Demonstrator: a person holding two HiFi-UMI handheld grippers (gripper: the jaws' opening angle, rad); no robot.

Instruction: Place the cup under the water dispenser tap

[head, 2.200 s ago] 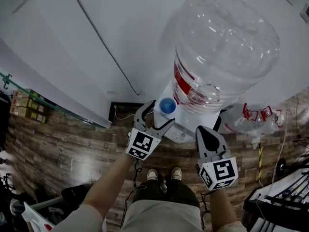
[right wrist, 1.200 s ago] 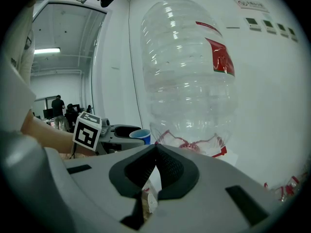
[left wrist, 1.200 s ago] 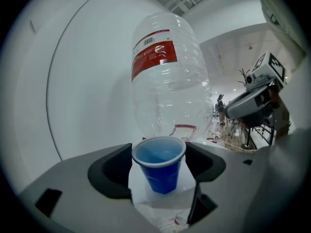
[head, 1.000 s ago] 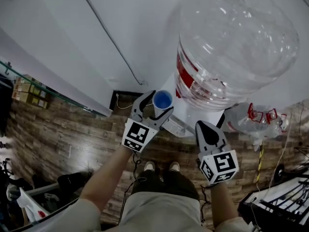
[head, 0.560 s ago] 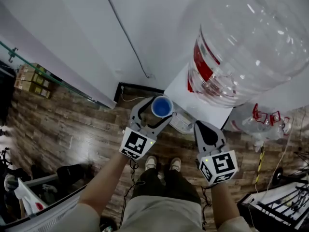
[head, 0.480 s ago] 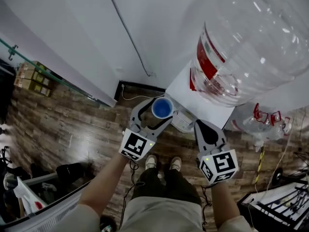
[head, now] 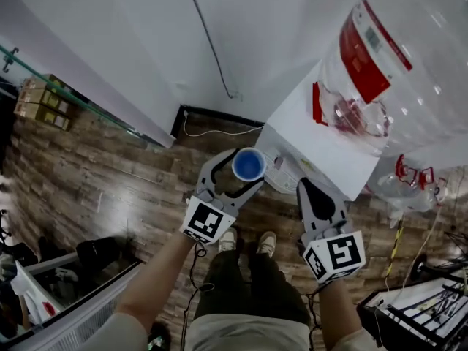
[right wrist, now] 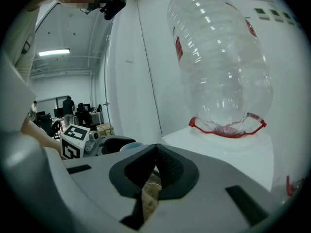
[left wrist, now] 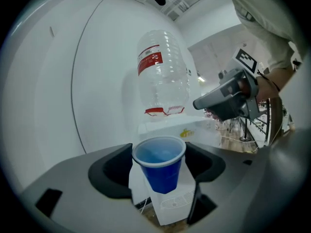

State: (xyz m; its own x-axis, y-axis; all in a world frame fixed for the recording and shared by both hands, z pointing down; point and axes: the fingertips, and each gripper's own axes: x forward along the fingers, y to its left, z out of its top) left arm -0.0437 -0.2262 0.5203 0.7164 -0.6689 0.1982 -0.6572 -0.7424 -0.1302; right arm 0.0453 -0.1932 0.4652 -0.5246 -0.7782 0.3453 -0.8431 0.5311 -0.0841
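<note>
An upright blue plastic cup [head: 249,164] sits between the jaws of my left gripper [head: 246,170], which is shut on its sides. In the left gripper view the cup [left wrist: 160,165] hangs in front of the white water dispenser [left wrist: 170,131], below the clear upturned bottle [left wrist: 163,76]. In the head view the cup is just left of the dispenser's front top corner [head: 322,148]. My right gripper [head: 305,186] is shut and empty, in front of the dispenser and right of the cup. Its jaws meet in the right gripper view [right wrist: 156,148]. I cannot make out the tap.
A white wall with a thin cable [head: 212,50] rises behind the dispenser. The floor is wood planks [head: 110,181], with the person's feet [head: 245,241] below the grippers. Clear bags with red trim [head: 413,181] lie at right, cardboard boxes [head: 36,104] at far left.
Both grippers have sunk, the left still carrying the cup. The cup has come down from beside the bottle's neck to the front of the dispenser's top. The right gripper stays shut.
</note>
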